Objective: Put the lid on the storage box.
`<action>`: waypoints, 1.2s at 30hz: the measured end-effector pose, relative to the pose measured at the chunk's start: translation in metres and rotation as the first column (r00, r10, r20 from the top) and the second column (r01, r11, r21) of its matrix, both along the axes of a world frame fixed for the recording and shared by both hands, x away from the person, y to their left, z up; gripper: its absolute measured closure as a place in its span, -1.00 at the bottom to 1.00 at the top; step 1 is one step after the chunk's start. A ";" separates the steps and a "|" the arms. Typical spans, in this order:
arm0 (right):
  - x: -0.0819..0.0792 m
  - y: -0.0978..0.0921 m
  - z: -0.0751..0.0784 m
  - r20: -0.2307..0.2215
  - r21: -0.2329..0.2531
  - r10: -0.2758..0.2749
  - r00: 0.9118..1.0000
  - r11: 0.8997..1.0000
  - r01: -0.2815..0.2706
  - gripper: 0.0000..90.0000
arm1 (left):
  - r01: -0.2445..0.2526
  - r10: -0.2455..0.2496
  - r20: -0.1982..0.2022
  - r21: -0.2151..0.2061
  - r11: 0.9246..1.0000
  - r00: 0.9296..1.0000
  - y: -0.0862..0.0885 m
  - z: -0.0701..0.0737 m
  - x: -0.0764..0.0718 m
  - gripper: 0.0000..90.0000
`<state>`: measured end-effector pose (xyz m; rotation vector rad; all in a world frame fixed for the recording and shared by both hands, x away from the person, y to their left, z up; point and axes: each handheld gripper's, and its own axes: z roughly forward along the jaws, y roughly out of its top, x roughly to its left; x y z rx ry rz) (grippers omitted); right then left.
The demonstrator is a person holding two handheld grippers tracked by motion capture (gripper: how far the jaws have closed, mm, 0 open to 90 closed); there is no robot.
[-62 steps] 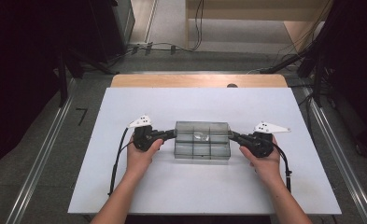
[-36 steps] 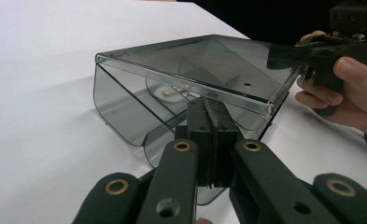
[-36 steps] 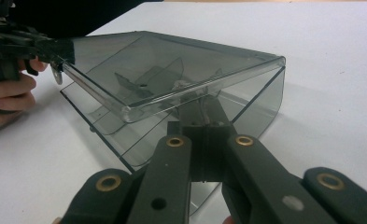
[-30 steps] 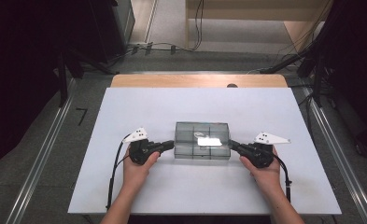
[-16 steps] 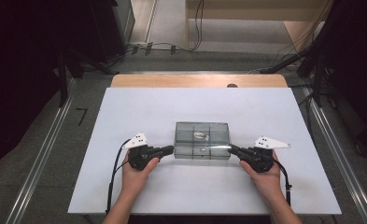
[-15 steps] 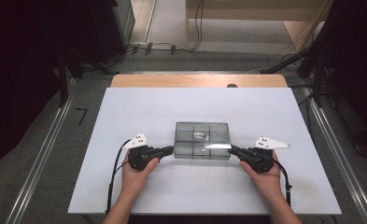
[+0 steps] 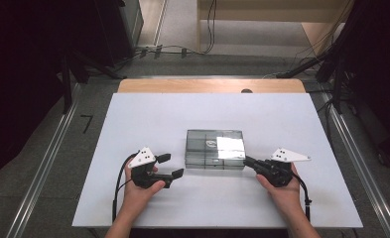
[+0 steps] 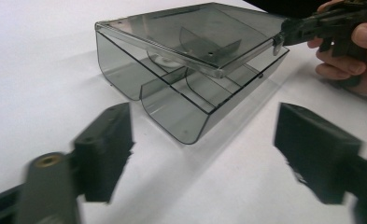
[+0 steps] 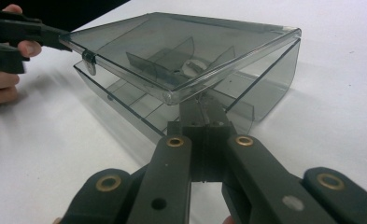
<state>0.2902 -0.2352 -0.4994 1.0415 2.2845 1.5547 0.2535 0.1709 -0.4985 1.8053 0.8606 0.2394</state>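
Note:
A smoky clear plastic box [image 7: 215,148] with inner dividers sits in the middle of the white table [image 7: 133,119]. Its lid [image 8: 190,42] stands slightly raised off the base. My right gripper [image 7: 247,160] is shut at the box's right front corner. In the right gripper view its tips [image 9: 201,109] reach in under the lid's rim [image 9: 181,95] and pinch it. My left gripper [image 7: 173,165] is open just left of the box, touching nothing; the left gripper view shows its jaws wide apart with the box [image 8: 186,93] ahead of them.
A wooden strip [image 7: 207,85] borders the table's far edge. Metal rails [image 7: 48,153] run along the floor on both sides. Cables lie on the floor behind the table.
My left gripper has drawn back from the box's left side and opened. My right gripper stays shut at the right corner, and the lid is now slightly lifted.

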 end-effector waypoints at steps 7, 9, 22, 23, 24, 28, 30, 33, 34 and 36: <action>-0.003 -0.009 0.000 0.001 0.016 -0.012 1.000 1.000 0.012 0.92 | 0.004 -0.004 0.008 -0.023 1.000 1.000 0.010 0.001 -0.004 -0.98; -0.005 -0.011 0.001 0.010 0.016 -0.009 1.000 1.000 0.009 0.91 | 0.000 0.000 0.009 -0.022 1.000 1.000 0.012 0.001 -0.004 -0.98; -0.013 -0.011 0.010 0.050 -0.008 0.018 0.999 1.000 -0.018 -0.36 | -0.011 0.011 0.020 -0.010 1.000 1.000 0.020 0.001 -0.012 -0.98; -0.013 -0.012 0.011 0.051 -0.010 0.008 0.999 1.000 -0.007 -0.48 | -0.014 0.014 0.022 -0.007 1.000 1.000 0.021 0.001 -0.013 -0.98; -0.014 -0.014 0.012 0.056 -0.012 0.000 0.998 1.000 0.000 -0.57 | -0.014 0.014 0.023 -0.010 1.000 1.000 0.022 0.001 -0.013 -0.98; -0.016 -0.018 0.016 0.067 -0.027 0.018 0.998 1.000 -0.016 -0.90 | -0.024 0.024 0.019 -0.017 1.000 1.000 0.027 0.000 -0.015 -0.98; -0.018 -0.022 0.017 0.072 -0.025 0.044 0.996 0.999 -0.042 -1.00 | -0.026 0.027 0.022 -0.019 0.999 0.999 0.029 0.000 -0.016 -0.98; -0.019 -0.028 0.017 0.075 -0.013 0.034 0.997 0.999 -0.033 -1.00 | -0.032 0.033 0.026 -0.019 0.999 0.999 0.032 0.001 -0.017 -0.98; -0.019 -0.030 0.017 0.075 -0.013 0.026 0.997 1.000 -0.025 -1.00 | -0.034 0.035 0.025 -0.015 0.999 0.999 0.033 0.001 -0.018 -0.98; -0.020 -0.035 0.017 0.078 -0.015 0.011 0.997 1.000 -0.009 -1.00 | -0.036 0.037 0.027 -0.018 0.999 0.999 0.035 0.001 -0.019 -0.98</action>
